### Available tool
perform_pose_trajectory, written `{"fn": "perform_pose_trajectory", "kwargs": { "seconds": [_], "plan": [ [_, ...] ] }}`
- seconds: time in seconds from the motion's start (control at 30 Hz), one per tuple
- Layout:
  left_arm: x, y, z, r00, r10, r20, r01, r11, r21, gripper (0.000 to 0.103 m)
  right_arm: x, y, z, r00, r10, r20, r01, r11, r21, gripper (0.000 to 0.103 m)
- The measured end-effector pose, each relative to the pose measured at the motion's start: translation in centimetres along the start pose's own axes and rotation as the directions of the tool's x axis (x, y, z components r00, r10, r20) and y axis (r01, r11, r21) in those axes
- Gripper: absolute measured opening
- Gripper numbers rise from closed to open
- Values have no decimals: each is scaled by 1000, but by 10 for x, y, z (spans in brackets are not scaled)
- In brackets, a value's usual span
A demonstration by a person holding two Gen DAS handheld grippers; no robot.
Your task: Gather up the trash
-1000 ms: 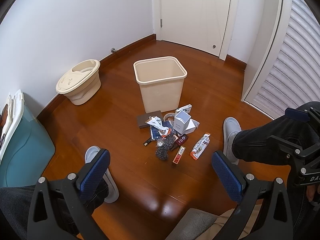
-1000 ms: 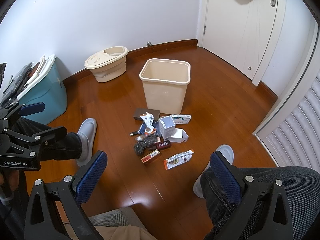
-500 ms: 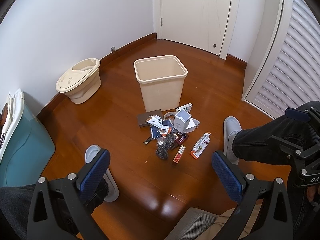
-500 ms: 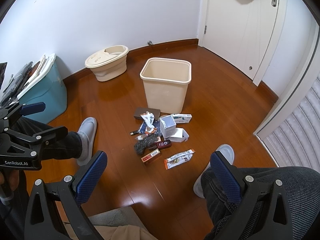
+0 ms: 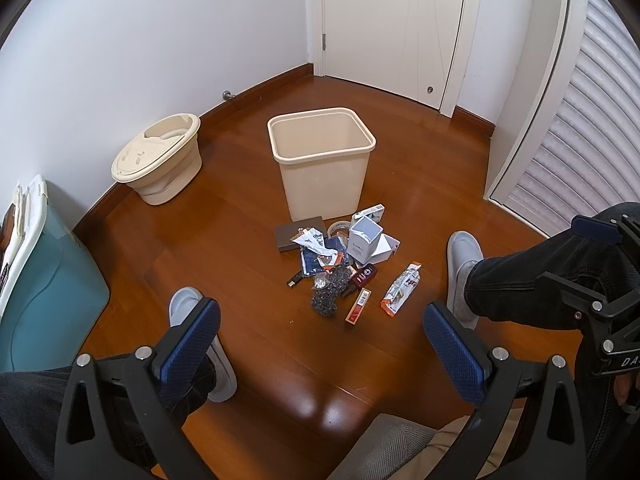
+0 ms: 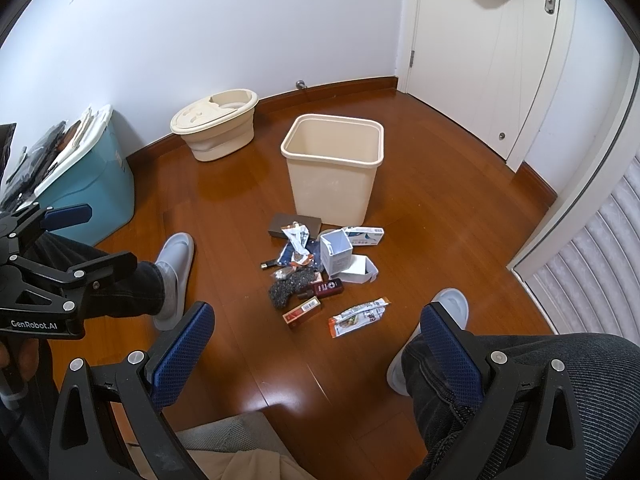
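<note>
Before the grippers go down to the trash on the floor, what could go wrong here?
The pile is tangled: gripping the dark mesh wad may drag neighbouring wrappers along. The flat snack wrapper lies flush on the floor and could slip from the fingers. The bin looks light; a bump might tip it.

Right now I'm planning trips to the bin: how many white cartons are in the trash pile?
3. An upright open carton at the pile's middle, an open one lying on its right, and a flat one nearest the bin. Others may hide beneath.
</note>
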State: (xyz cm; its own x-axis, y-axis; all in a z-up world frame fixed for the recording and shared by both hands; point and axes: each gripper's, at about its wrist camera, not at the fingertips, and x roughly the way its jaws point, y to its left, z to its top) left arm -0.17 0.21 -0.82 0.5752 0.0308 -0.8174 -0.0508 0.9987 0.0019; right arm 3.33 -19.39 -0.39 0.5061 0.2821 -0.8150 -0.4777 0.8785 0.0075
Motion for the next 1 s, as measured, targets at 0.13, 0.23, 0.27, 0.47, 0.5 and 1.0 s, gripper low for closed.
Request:
{"fn": "perform_pose_trajectory", "kwargs": {
  "seconds": [0.13, 0.23, 0.27, 0.47, 0.5, 1.0],
  "plan": [
    [1, 0, 0, 1000, -1, -2, 1, 1000, -4, 103, 0, 0, 0, 1000, 0, -1, 0, 1000, 0, 103],
    [1, 0, -1, 1000, -3, -1, 3, 1000, -4, 103, 0, 0, 0, 1000, 0, 0, 0, 1000, 0, 103],
    [1, 0, 0, 1000, -1, -1, 1, 1000, -4, 103, 0, 0, 0, 1000, 0, 0, 0, 1000, 0, 103],
    [1, 0, 0, 1000, -2, -2, 2, 1000, -5, 103, 0, 0, 0, 1000, -1, -2, 1, 1000, 0, 103],
    [1, 0, 1, 1000, -2, -2, 2, 1000, -4, 103, 0, 0, 1, 1000, -1, -2, 1, 1000, 0, 103],
    [3, 0, 5, 1000, 21, -5, -21, 1000, -14, 103, 2, 4, 2, 999, -31, -31, 31, 1000, -1, 103]
  ]
}}
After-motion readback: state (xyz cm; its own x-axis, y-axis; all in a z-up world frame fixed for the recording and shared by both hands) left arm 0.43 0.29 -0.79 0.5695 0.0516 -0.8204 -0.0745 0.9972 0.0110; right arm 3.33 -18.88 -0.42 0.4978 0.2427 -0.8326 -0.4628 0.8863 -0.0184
